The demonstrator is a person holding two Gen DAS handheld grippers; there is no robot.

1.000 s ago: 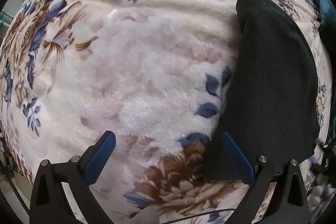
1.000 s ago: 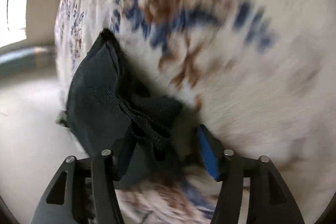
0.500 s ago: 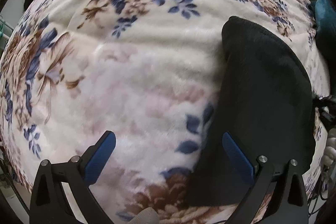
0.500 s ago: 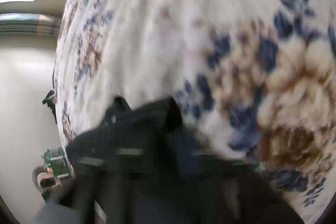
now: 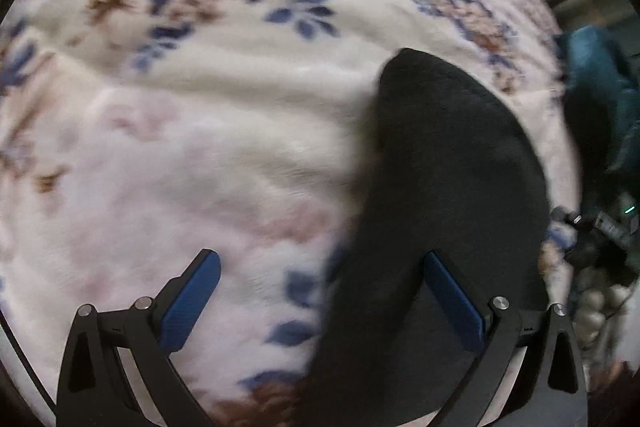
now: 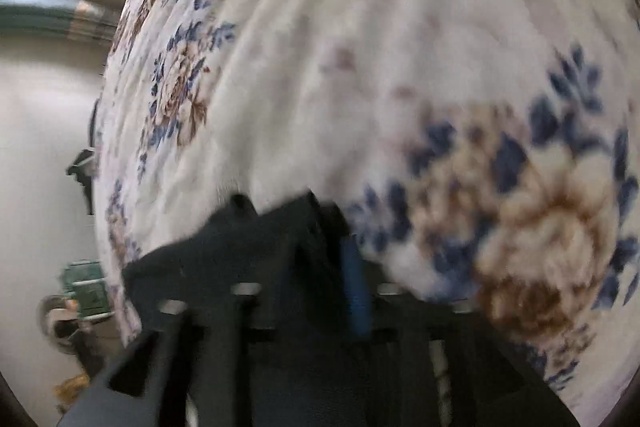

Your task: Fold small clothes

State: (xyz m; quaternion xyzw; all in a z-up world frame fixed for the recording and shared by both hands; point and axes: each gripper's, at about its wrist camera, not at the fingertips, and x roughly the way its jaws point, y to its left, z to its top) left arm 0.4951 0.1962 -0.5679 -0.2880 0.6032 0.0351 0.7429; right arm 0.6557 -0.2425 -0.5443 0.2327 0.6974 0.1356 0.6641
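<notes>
Since a second ago the black garment [image 5: 452, 187] has slid further into the left wrist view, its rounded end now sitting lower against the floral blanket [image 5: 224, 147], and in the right wrist view the cloth has dropped from mid-frame to the bottom edge.

Nearest us on the left side, the left gripper [image 5: 320, 291] holds its blue pads wide apart; its right-hand pad lies over the garment's lower part, the other over bare blanket, and nothing is pinched between them. The garment lies flat on the blanket, stretching away toward its rounded far end. Beyond it, at the blanket's right edge, we see something teal [image 5: 600, 83], too blurred to name.

In the right wrist view the right gripper [image 6: 320, 259] is smeared by motion. Its jaws are opening, with bunched black garment [image 6: 240, 251] lying between and over them; we cannot tell whether the pads press on it. Farther off the blanket rises, and past its left edge stands a pale wall [image 6: 44, 131].
</notes>
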